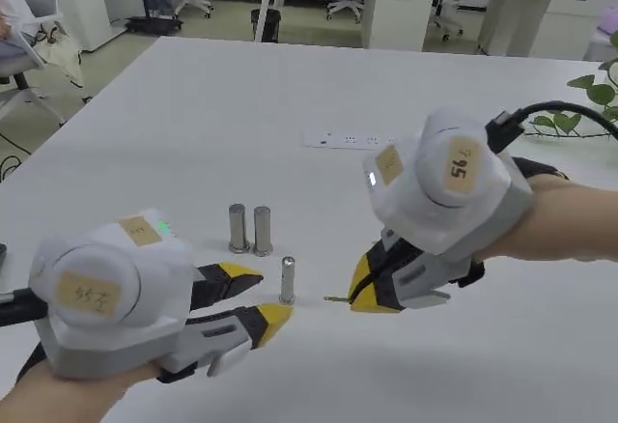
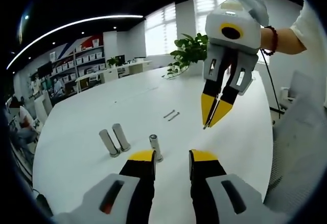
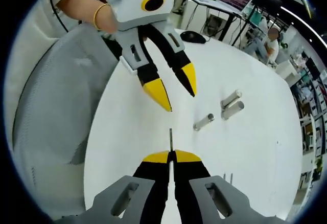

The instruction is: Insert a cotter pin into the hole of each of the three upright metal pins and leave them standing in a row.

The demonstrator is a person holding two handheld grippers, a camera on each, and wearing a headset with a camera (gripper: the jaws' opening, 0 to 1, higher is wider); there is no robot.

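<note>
- Step in hand, as I judge it: bringing a cotter pin (image 1: 338, 298) to the single metal pin (image 1: 287, 280). That pin stands upright close to the near edge of the desk (image 1: 193, 114), roughly midway along it.
- The right gripper (image 1: 359, 296) has its jaws pressed together on the cotter pin. The cotter pin sticks out past the yellow tips and points at the single metal pin, just beside it and not touching.
- The left gripper (image 1: 263, 294) holds nothing and its jaws are spread wide. The single metal pin stands just ahead of the gap between them, and neither jaw touches it.
- The pair of metal pins (image 1: 249, 229) stands upright side by side, almost touching, a little further from the near edge. The 3 do not yet form 1 row.
- The holes are too small to make out, so I cannot tell whether any of the 3 already carries a cotter pin.
- 2 spare cotter pins (image 2: 171, 114) lie further in on the desk, toward the edge with the plant (image 2: 186, 52).
- Next move, I'd say: close the left jaws on the single metal pin's body, clear of the hole, to steady it. Then line the cotter pin's tip up with the hole and push straight through. A sideways nudge could topple it.
</note>
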